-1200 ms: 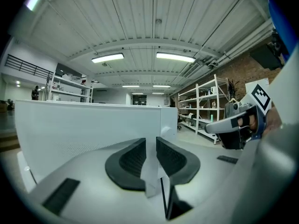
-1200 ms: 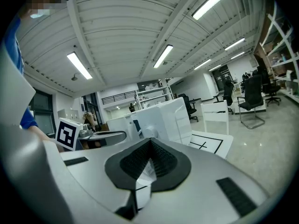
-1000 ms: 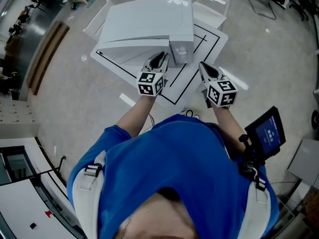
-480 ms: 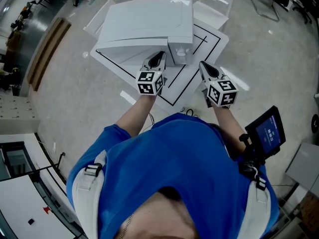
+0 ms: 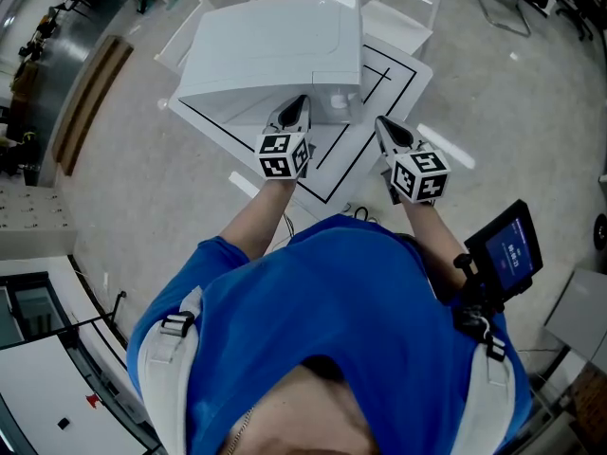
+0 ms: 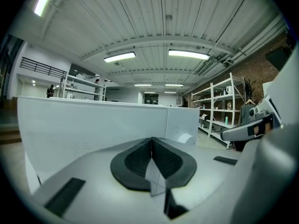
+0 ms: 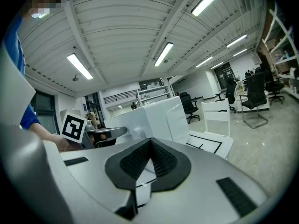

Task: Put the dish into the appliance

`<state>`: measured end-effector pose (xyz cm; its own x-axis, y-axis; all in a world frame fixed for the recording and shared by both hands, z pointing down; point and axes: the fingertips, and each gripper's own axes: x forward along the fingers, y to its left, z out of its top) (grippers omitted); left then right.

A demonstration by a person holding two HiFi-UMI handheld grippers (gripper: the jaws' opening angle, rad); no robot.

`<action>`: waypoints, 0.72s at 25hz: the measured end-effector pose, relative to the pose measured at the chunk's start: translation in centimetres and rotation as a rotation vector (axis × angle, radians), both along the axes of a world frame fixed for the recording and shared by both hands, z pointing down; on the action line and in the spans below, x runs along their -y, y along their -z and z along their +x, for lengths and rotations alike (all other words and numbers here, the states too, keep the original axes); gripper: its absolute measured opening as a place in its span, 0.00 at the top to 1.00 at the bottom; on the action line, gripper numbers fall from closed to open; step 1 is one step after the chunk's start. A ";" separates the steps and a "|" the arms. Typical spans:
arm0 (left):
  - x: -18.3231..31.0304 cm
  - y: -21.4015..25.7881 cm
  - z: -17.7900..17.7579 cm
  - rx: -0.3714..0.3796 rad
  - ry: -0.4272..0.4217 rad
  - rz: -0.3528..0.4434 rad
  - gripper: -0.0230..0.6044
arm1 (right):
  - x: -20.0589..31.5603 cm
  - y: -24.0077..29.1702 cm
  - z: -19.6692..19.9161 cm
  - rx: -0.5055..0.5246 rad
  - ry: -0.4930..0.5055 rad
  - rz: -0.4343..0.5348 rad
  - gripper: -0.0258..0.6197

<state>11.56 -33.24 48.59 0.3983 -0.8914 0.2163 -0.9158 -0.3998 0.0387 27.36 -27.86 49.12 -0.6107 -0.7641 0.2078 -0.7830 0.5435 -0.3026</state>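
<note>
Two grippers reach out level ahead of a person in a blue shirt [image 5: 322,320], each carrying its cube of square markers. The left gripper [image 5: 295,109] has its tip right at the near face of the white appliance [image 5: 275,45], close to that box's near right corner. Its jaws have just been closing, and its own view shows the dark ribbed pads [image 6: 161,158] pressed together with nothing pinched between them. Straight ahead of them stands the appliance's pale wall, with a small round knob [image 6: 185,138] low on the right part.

The right gripper [image 5: 383,127] hangs to the right of the appliance, apart from it, over the white board [image 5: 403,74] with black lines on which the appliance sits. Its jaws are also pressed together and empty.

Where the dish is I cannot tell from any view.

Farther off, beyond the board, stands a white chair [image 5: 408,3]. A small dark screen [image 5: 507,251] hangs at the person's right side.
</note>
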 end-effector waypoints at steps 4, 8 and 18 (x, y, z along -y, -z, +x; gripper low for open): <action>-0.2 0.1 -0.1 0.000 0.005 0.001 0.95 | -0.1 0.0 -0.1 0.003 0.003 -0.004 0.96; -0.2 0.3 -0.2 -0.002 0.011 0.004 0.95 | -0.3 0.1 -0.3 0.007 0.008 -0.005 0.96; 1.2 0.3 0.4 -0.012 0.001 0.005 0.95 | 0.1 0.1 0.6 0.001 -0.001 -0.004 0.96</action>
<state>12.01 -34.40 48.29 0.4004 -0.8927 0.2066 -0.9155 -0.3995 0.0479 27.94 -27.91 49.06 -0.6102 -0.7638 0.2104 -0.7832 0.5417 -0.3052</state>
